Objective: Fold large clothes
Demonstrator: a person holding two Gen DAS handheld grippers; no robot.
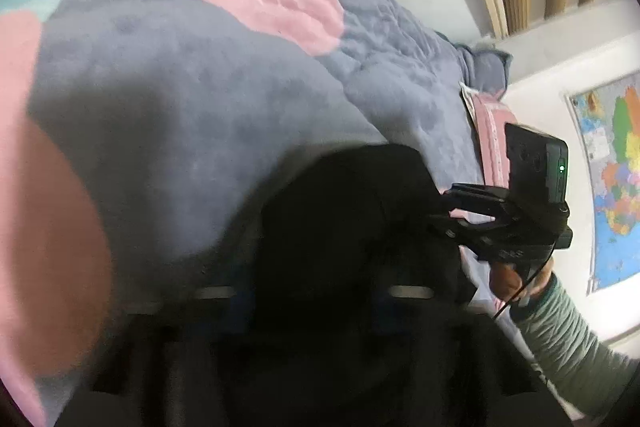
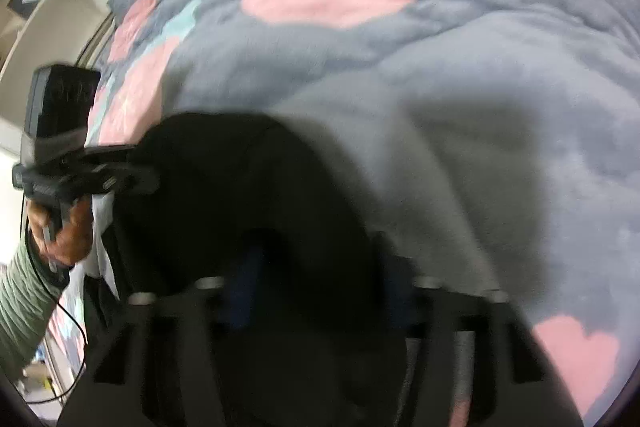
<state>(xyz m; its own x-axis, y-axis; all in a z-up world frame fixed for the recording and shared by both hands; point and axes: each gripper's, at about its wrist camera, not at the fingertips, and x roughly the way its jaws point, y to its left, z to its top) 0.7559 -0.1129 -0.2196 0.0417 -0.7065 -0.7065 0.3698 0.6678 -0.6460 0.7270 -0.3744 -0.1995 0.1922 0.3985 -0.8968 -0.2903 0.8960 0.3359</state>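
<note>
mid-fold: black soft garment [image 1: 344,227] draped on the grey fleece blanket with pink circles [image 1: 200,99]. left gripper [image 1: 312,291] and right gripper [image 2: 316,287] both pinched narrow on its cloth. next: carry edge across blanket, level.

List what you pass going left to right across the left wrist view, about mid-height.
Blanket → black garment → right gripper → hand → map.
</note>
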